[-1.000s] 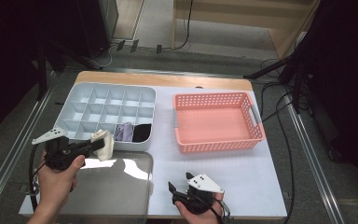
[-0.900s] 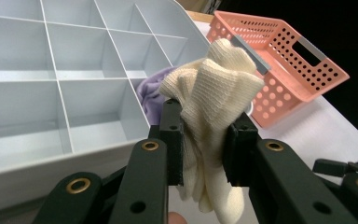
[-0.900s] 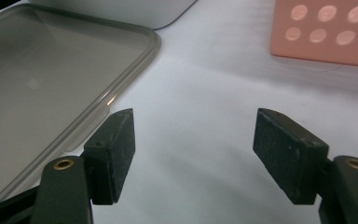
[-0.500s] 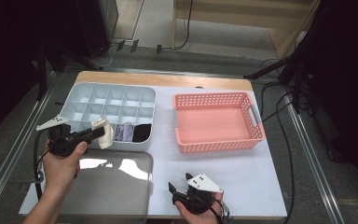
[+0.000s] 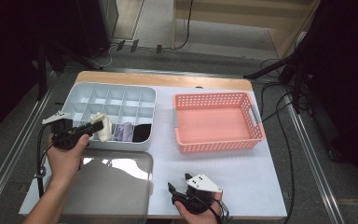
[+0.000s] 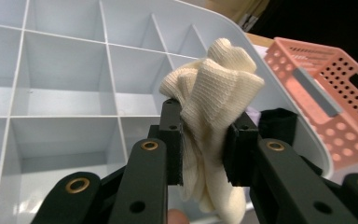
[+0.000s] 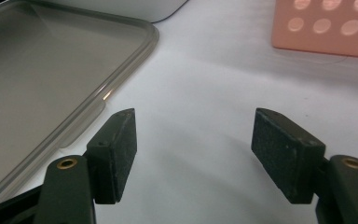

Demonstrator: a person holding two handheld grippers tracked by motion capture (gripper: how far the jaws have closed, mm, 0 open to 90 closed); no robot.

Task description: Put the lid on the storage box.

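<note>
Sorting socks into the divided box (image 5: 77,91): partway done, judging by the layout. Front row is already holding a purple sock (image 5: 124,131) and a black sock (image 5: 142,132) in neighbouring cells; the rest of the cells are looking empty. The pink basket (image 5: 256,122) to the right is sitting empty, so this cream sock (image 6: 214,93) is likely the last one. The clear lid (image 5: 121,186) is lying on the table (image 5: 261,186) in front of the box, not yet put on.

Left tongs (image 5: 101,126) are pinching the cream sock, both pads pressing into the bunched knit, sock bulging above and hanging below the jaws. In the high view the sock is hovering over the front row, just left of the purple one; whether it is touching the cell floor I cannot tell. Left to do: lowering it in, letting go, probably closing the lid.

Right tongs (image 7: 193,154) are resting spread wide with nothing between them, low over the bare table near the front edge, beside the lid's corner and well apart from the sock.
</note>
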